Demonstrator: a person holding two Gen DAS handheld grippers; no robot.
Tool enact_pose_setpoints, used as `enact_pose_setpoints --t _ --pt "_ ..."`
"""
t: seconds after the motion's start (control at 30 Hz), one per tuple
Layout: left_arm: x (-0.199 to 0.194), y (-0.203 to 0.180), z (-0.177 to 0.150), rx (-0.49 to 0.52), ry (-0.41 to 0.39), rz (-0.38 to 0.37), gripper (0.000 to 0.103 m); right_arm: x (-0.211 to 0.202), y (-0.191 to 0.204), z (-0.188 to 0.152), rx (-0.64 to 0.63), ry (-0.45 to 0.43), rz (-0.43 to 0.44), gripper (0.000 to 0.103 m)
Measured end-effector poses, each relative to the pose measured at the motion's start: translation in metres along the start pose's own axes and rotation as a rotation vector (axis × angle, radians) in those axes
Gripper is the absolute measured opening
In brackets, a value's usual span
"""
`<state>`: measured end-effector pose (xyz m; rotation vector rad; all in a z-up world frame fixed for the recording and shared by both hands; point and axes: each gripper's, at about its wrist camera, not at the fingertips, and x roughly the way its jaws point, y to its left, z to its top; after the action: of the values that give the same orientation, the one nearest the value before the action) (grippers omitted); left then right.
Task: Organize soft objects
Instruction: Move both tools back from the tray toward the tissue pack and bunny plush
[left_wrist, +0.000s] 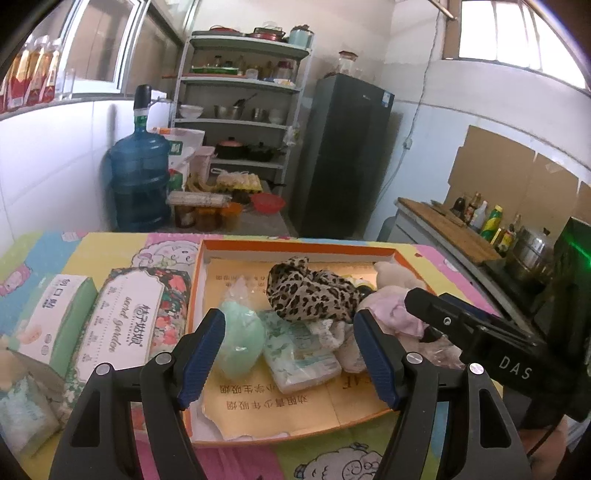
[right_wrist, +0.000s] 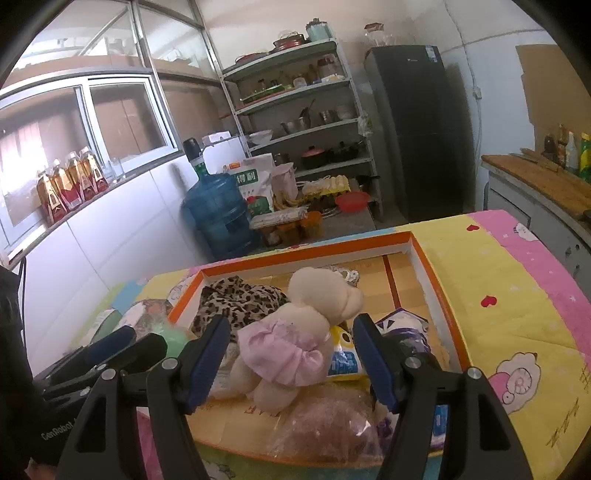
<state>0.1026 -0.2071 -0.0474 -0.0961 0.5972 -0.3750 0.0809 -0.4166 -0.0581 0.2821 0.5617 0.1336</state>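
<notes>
Two hand-held grippers hover over the tray (left_wrist: 295, 246), both w/ jaws apart & nothing between the pads. Left hand-held gripper (left_wrist: 290, 354): green pouch (left_wrist: 240, 341) & tissue pack (left_wrist: 299, 350) lie just ahead, between its fingers; leopard cloth (left_wrist: 306, 291) further ahead. Right hand-held gripper (right_wrist: 290, 356): plush toy (right_wrist: 295, 332) on its side just ahead, clear bag (right_wrist: 325, 424) below. Soft stuff already sits in tray on the surface, prob gathered there to keep it together; boxes (left_wrist: 125, 325) left of the left gripper stay outside
</notes>
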Motion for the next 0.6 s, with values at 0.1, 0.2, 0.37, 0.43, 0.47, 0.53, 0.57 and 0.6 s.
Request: enact_pose_setpoints --t 0.1,0.2,0.37,0.43,0.47,0.53,0.57,0.6 --pt "-0.011 0.001 0.001 -0.001 -0.014 -0.011 0.074 -0.007 0.005 -0.001 -0.006 -0.010 -0.004 0.069" --pt "-0.021 0.003 0.000 0.000 -0.026 -0.015 0.074 -0.015 0.012 -0.002 -0.017 -0.023 -0.011 0.069" --pt "-0.035 0.009 0.000 0.002 -0.037 -0.012 0.074 -0.027 0.026 -0.003 -0.043 -0.042 -0.009 0.069" --pt "-0.040 0.012 -0.001 0.000 -0.040 -0.010 0.074 -0.029 0.031 -0.003 -0.050 -0.044 -0.008 0.069" --pt "-0.042 0.014 -0.001 0.000 -0.042 -0.007 0.074 -0.030 0.033 -0.003 -0.052 -0.045 -0.007 0.069" --pt "-0.046 0.016 -0.001 0.002 -0.047 -0.001 0.074 -0.033 0.037 -0.003 -0.054 -0.048 -0.008 0.069" --pt "-0.048 0.016 -0.001 0.000 -0.049 0.002 0.074 -0.033 0.038 -0.003 -0.054 -0.048 -0.008 0.069" --pt "-0.049 0.018 -0.001 -0.003 -0.051 0.002 0.074 -0.034 0.040 -0.003 -0.055 -0.046 -0.006 0.069"
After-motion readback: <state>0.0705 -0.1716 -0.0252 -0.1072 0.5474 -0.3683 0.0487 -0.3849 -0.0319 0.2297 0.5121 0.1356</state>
